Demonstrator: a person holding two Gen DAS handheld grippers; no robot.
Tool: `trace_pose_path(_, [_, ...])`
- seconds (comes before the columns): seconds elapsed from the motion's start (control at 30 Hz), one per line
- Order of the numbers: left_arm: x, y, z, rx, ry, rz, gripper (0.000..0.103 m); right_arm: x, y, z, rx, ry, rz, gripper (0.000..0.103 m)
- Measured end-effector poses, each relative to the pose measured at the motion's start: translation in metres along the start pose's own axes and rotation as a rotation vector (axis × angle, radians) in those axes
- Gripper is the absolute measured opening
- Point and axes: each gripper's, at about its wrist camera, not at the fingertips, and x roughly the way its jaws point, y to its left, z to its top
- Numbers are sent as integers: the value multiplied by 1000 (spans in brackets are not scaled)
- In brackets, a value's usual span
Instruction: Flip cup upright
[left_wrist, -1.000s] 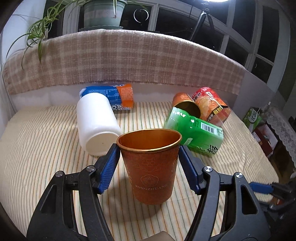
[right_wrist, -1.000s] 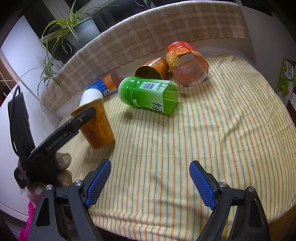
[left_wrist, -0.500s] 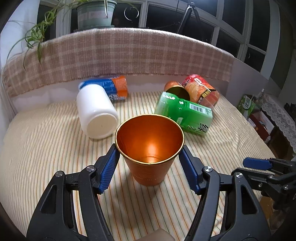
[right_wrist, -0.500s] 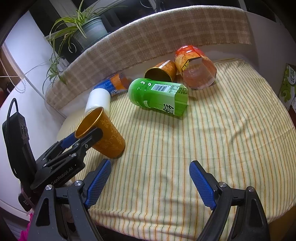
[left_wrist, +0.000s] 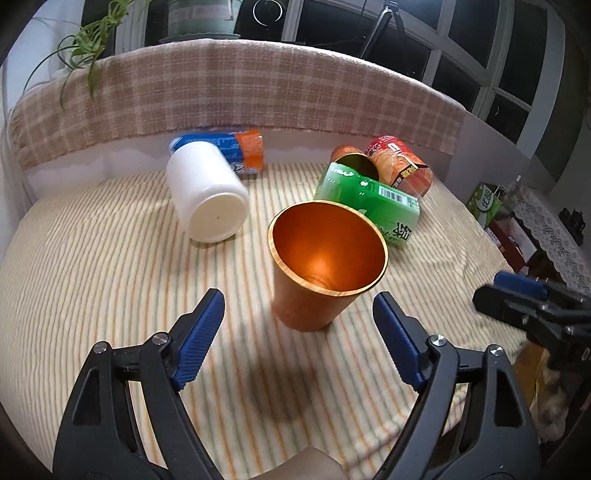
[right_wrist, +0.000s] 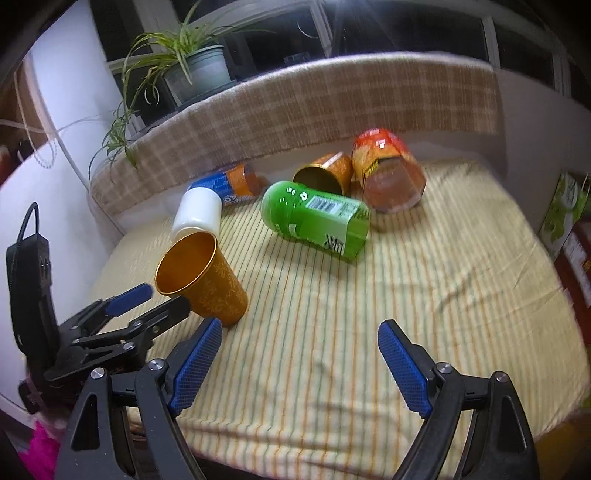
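Note:
An orange cup (left_wrist: 325, 266) with a gold rim stands upright, mouth up, on the striped cloth (left_wrist: 110, 280); it also shows in the right wrist view (right_wrist: 201, 275). My left gripper (left_wrist: 299, 339) is open, just behind and clear of the cup; it shows in the right wrist view (right_wrist: 147, 301) at the cup's left. My right gripper (right_wrist: 299, 362) is open and empty over the cloth's front part; it shows at the right edge of the left wrist view (left_wrist: 524, 291).
Lying on the cloth behind the cup: a white jar (left_wrist: 207, 195), a blue-orange can (left_wrist: 229, 151), a green carton (left_wrist: 373, 206), a second orange cup (right_wrist: 325, 175) and a red snack tub (right_wrist: 388, 177). A checked backrest (left_wrist: 236, 96) runs behind. Boxes (left_wrist: 487, 203) stand right.
My left gripper has let go of the cup, opened wide and drawn back. The cup now stands on its own. The right gripper view has shifted slightly.

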Motion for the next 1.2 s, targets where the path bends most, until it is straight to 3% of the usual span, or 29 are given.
trace_pose_path(0.3, [-39,23,-10,-59,-64,47,85,-19,29,1,-145,-115,-109,95])
trace_pose_path(0.4, [-64,27,-9,-77,-140,87,86,-28,40,0,-187,-167,-135,99])
trace_pose_path(0.53, [-102,24,-7,-81,-272,170,103,-38,54,1,-221,-229,-149,102])
trace_pose_path(0.77, [-143,16,-4,-60,-402,269,103,-57,67,3,-229,-338,-177,103])
trace_pose_path(0.93, [-164,14,-6,-53,-453,323,103,-65,67,5,-203,-383,-177,103])
trace_pose_path(1.2, [-172,12,-7,-45,-470,332,103,-70,71,5,-211,-399,-177,103])
